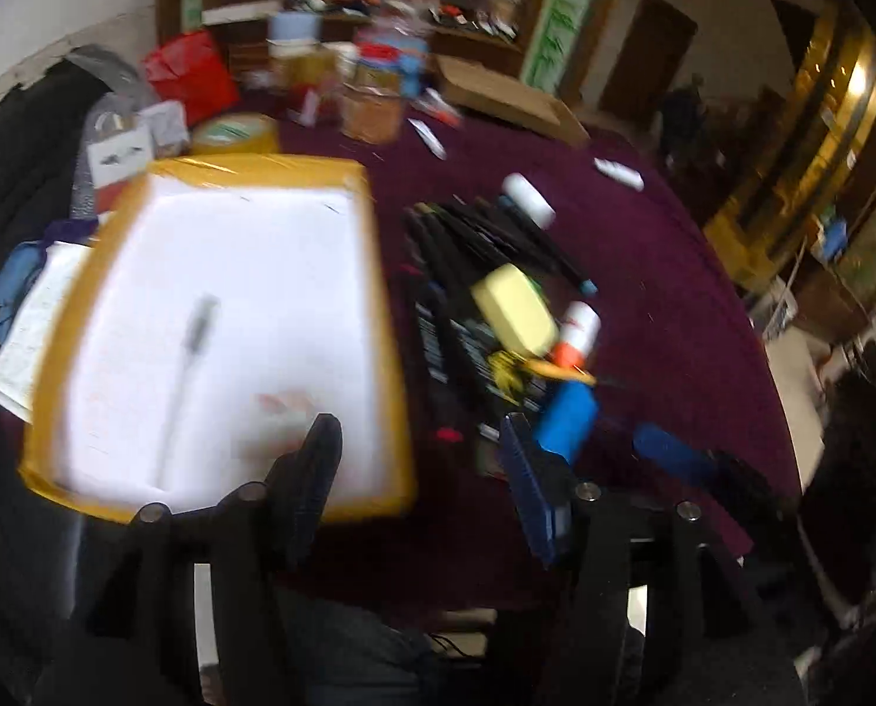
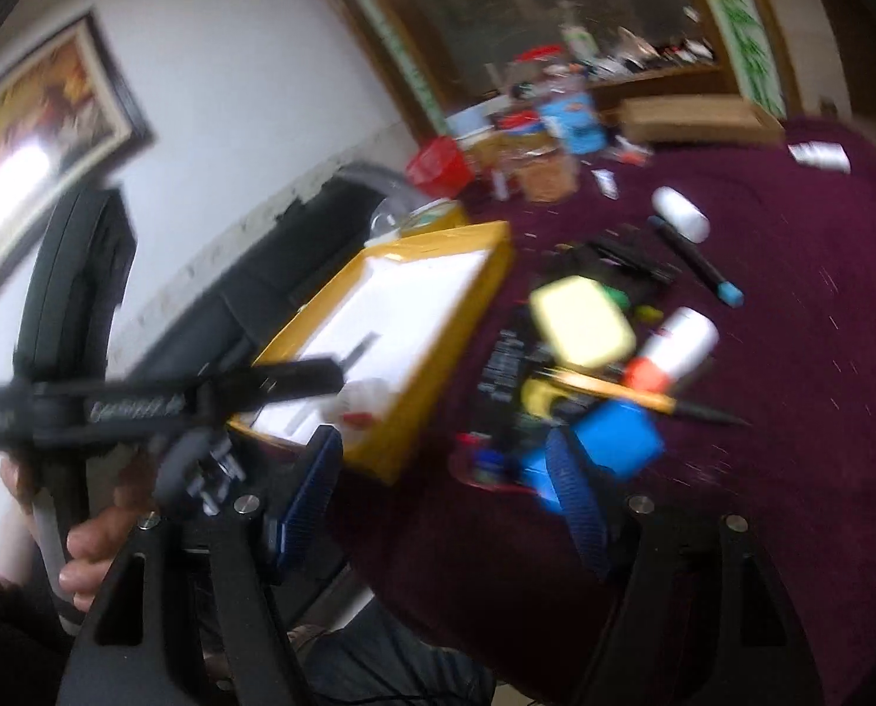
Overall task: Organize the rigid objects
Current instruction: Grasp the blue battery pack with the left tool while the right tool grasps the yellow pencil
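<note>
Barely started: tray (image 1: 232, 306) holds pen (image 1: 193, 353) ahead-left of left gripper (image 1: 420, 447); pile (image 1: 508, 317) ahead-right unsorted. Both grippers agape, empty, right gripper (image 2: 443, 465) too.

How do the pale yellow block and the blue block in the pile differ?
The pale yellow block lies on top of the pile's dark items, farther from the grippers; the blue block sits at the near edge, just beyond the right gripper. The yellow one looks broader with rounded corners; the blue one looks more compact. Both lie loose on the purple tablecloth, ungripped.
</note>
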Available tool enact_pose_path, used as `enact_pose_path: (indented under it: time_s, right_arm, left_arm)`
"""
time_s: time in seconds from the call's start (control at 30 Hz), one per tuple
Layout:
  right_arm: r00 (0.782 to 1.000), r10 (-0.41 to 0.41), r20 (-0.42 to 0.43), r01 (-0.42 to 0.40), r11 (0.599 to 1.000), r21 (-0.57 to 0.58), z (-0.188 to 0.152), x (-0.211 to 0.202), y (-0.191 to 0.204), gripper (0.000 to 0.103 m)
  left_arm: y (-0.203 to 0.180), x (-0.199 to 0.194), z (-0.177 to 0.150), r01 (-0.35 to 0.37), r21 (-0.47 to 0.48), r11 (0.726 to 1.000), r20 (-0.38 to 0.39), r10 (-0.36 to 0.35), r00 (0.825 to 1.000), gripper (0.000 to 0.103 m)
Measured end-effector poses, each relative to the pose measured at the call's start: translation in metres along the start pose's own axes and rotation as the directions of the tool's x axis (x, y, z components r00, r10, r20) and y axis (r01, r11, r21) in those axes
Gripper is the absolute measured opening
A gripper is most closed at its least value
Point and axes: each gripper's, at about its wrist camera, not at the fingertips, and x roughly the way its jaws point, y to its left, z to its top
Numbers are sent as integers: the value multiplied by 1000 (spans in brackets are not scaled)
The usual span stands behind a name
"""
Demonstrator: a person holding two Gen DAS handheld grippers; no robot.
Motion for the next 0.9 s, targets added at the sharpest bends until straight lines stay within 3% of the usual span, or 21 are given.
enact_pose_path:
  time_s: [0.07, 0.17, 0.3, 0.4, 0.5, 0.63, 0.73, 0.8, 0.9]
  right_arm:
    - [1000, 15, -14, -14, 997, 73, 4, -6, -36, 67]
    - [999, 9, -50, -4, 996, 93, 15, -6, -67, 67]
    - [993, 5, -119, -5, 1000, -2, 35, 6, -78, 67]
    - [985, 8, -171, -19, 998, -62, 48, 19, -85, 67]
    - [971, 15, -239, -33, 997, -73, 55, 37, -96, 65]
    - [948, -40, -316, 6, 994, -108, 52, 57, -107, 51]
    - [935, 8, -354, -37, 997, -75, 46, 62, -115, 45]
    - [934, -8, -358, -40, 991, -127, 40, 60, -109, 43]
    - [929, 11, -370, -63, 990, -129, 34, 56, -108, 26]
  left_arm:
    - [-20, 11, -3, -31, 1, 1000, -25, 31, 999, 54]
    - [-39, 28, -5, -55, -10, 998, -59, 54, 997, 54]
    - [-56, 47, -9, -73, 3, 997, -73, 73, 995, 54]
    - [-58, 51, -16, -63, -42, 997, -91, 59, 994, 54]
    - [-53, 38, -26, -76, -96, 993, -55, 71, 996, 54]
    - [-46, 18, -48, -87, -135, 987, -35, 83, 996, 54]
    - [-46, 10, -56, -93, -123, 988, -38, 88, 995, 54]
    - [-49, 4, -56, -89, -97, 991, -21, 87, 996, 54]
    - [-58, 0, -53, -73, -49, 996, -12, 72, 997, 54]
